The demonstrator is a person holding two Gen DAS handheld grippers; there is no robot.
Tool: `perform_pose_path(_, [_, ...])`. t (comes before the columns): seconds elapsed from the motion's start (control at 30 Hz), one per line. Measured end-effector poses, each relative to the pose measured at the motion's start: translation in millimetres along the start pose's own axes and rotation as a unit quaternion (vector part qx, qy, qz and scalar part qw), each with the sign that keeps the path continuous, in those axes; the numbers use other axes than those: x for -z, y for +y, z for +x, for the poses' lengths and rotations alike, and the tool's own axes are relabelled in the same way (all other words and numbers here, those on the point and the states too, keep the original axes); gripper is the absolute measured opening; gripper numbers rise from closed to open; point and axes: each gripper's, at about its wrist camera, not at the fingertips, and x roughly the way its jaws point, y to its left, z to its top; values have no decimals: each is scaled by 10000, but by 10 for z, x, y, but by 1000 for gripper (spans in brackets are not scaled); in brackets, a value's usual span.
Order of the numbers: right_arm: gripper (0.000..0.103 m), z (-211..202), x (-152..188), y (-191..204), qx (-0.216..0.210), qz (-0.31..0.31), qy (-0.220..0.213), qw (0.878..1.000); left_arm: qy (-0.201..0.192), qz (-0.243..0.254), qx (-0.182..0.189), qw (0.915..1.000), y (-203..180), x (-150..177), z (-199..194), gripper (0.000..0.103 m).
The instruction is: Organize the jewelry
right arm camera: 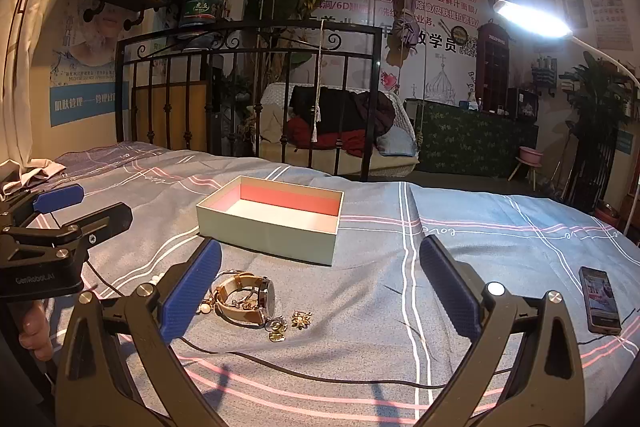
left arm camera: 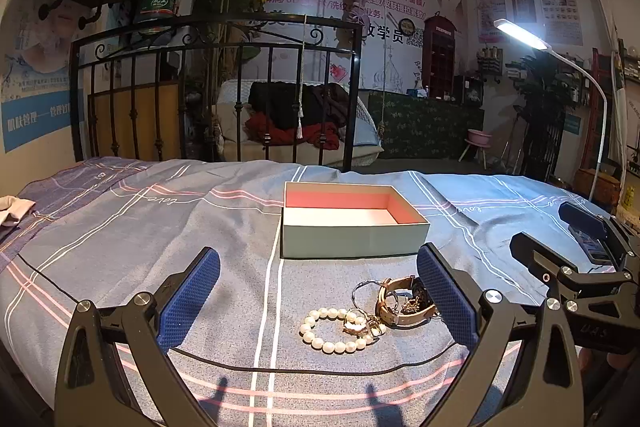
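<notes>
On the bed (left arm camera: 120,227), in front of the open box (left arm camera: 352,231): a small heap of jewelry, nothing yet in the box as far as its visible floor shows. Heap holds a pearl bracelet (left arm camera: 334,331), a watch (left arm camera: 404,301) on a tan strap standing on edge, a thin silver bangle (left arm camera: 366,289) behind it, and gold pieces (right arm camera: 290,323) just beside the watch on the side away from the pearls. Pieces touch and overlap; whether the gold bits are hooked into the bracelet I cannot tell. Left gripper (left arm camera: 318,303) hovers low, jaws spread wide, the heap lying between its pads and nearer the right-hand one. Right gripper (right arm camera: 320,293) also wide, holding nothing, with the watch close by its left pad. A phone (right arm camera: 600,301) lies well right of the box. A black cable (right arm camera: 320,371) crosses the cover nearer than the heap. Judgement: task at its start. Risks: closing on the tangle would likely lift two pieces at once, one dropping short of the box; the pearls may roll or slip from flat pads; the soft cover gives under pressure, so small gold pieces could be pushed into a fold; the two tools sit near each other and could clash over the heap; a pad could snag the cable.
</notes>
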Motion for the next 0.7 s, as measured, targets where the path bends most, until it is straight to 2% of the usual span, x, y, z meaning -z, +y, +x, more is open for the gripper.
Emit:
perform_pose_path(0.5, [97, 74, -1, 14, -34, -34, 133, 9999, 114, -30, 22, 9999, -3, 53, 63, 96])
perform_pose_path(0.6, [97, 143, -20, -10, -36, -24, 346, 9994, 395, -85, 106, 9991, 18, 51, 131, 96])
perform_pose_path(0.7, [97, 292, 7, -79, -134, 116, 915, 9956, 975, -104, 186, 9950, 56, 86, 290, 96])
